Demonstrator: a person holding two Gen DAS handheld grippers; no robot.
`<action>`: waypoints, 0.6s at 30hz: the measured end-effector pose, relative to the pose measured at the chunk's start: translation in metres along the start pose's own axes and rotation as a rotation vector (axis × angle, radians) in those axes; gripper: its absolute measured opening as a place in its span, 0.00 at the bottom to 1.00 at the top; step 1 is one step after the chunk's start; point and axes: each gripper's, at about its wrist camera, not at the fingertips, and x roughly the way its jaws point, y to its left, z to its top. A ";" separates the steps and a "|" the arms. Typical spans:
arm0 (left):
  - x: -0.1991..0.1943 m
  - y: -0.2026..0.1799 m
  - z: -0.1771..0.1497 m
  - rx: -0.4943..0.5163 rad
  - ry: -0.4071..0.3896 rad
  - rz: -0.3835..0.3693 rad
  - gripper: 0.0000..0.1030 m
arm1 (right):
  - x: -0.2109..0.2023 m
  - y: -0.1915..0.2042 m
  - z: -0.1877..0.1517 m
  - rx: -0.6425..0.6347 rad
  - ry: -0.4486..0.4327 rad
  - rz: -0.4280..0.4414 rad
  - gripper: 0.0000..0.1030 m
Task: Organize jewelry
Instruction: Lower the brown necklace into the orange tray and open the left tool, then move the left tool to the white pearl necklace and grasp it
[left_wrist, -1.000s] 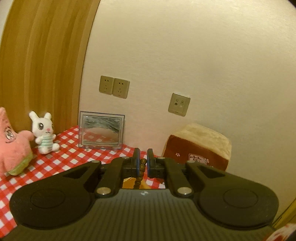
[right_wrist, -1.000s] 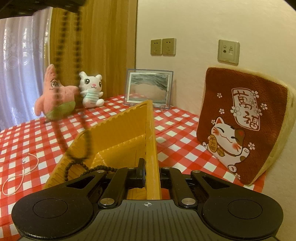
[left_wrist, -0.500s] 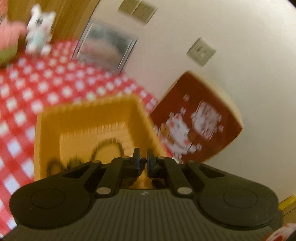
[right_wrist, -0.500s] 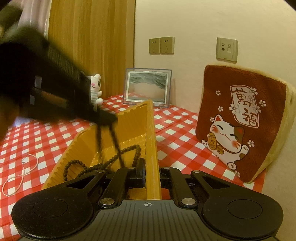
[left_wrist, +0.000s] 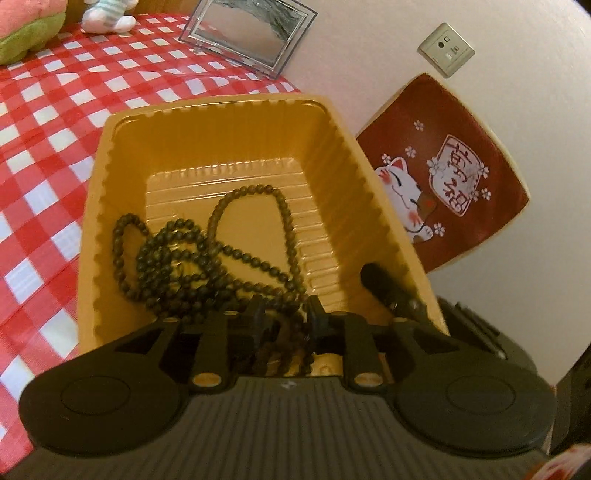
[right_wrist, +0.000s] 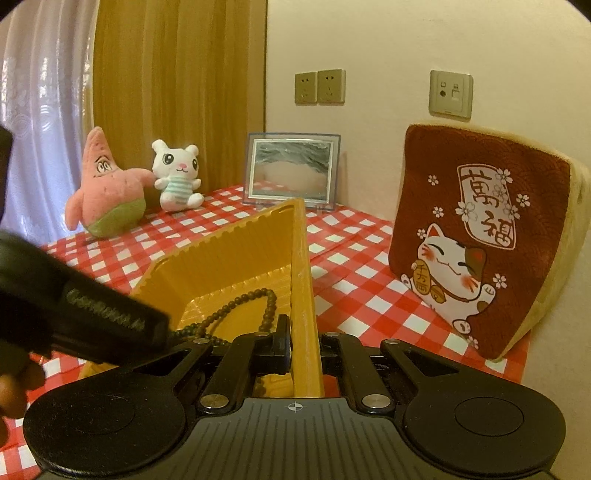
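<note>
Now the left gripper (left_wrist: 284, 317) hangs with fingers parted over the bead necklace (left_wrist: 207, 243) at 6 o'clock in the yellow tray (left_wrist: 221, 110); the right gripper (right_wrist: 304, 345) clamps the tray's wall.

bead necklace (left_wrist: 207, 243) in tray (left_wrist: 218, 110) | cushion (left_wrist: 454, 173) right of tray | frame (left_wrist: 247, 33) behind
</note>
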 end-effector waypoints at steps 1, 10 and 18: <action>-0.003 0.001 -0.002 0.004 -0.003 0.007 0.20 | 0.000 0.000 0.000 0.000 0.000 0.000 0.06; -0.044 0.017 -0.010 0.051 -0.108 0.126 0.26 | 0.000 0.000 0.000 -0.002 0.000 0.000 0.06; -0.091 0.049 -0.014 0.032 -0.199 0.270 0.26 | 0.000 0.000 0.001 -0.004 0.001 -0.001 0.06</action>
